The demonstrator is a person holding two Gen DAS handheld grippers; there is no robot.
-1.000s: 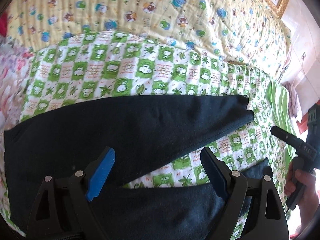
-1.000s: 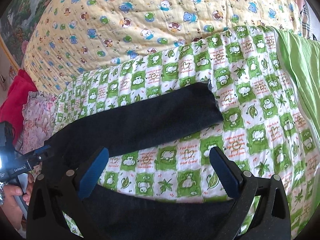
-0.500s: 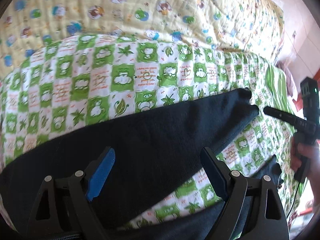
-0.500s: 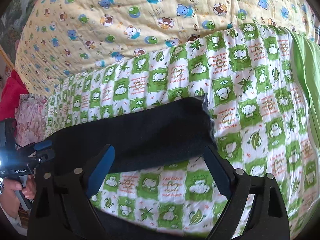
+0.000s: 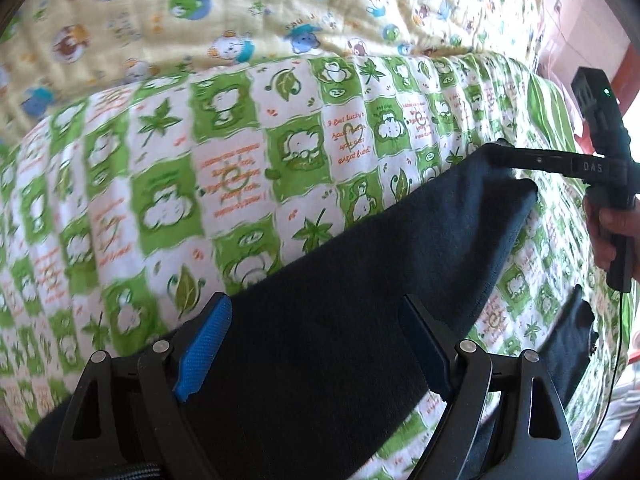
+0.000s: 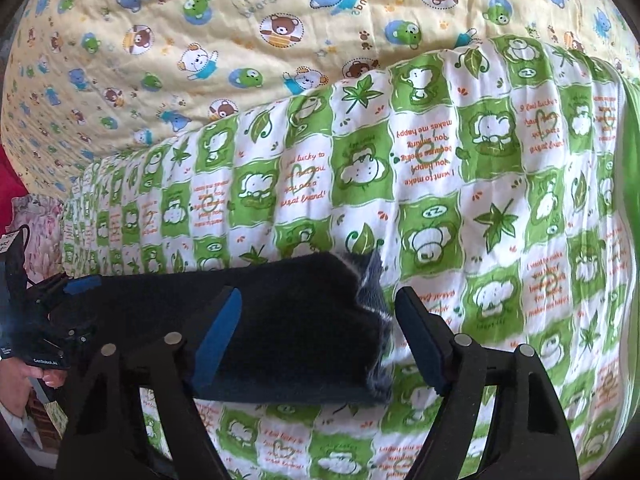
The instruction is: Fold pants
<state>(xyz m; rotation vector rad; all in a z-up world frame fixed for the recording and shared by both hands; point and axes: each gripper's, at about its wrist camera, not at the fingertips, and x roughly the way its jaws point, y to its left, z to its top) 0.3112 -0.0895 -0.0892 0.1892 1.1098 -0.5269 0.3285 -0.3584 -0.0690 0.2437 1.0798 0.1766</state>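
green checked quilt [image 6: 500,184] under dark pants [image 5: 360,320]; far leg's long axis runs 8 to 2 o'clock; left gripper [image 5: 316,344] wide over its thigh, right gripper [image 6: 320,336] wide straddling its cuff

A green-and-white checked quilt with cartoon animals and leaves [image 6: 460,184] is lying across a pale yellow bear-print quilted blanket [image 6: 240,28], overlapping its near edge.

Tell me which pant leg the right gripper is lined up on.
The far pant leg, the one toward the yellow bear quilt: its cuff lies between the right gripper's open fingers. The near pant leg lies apart, closer to the operator.
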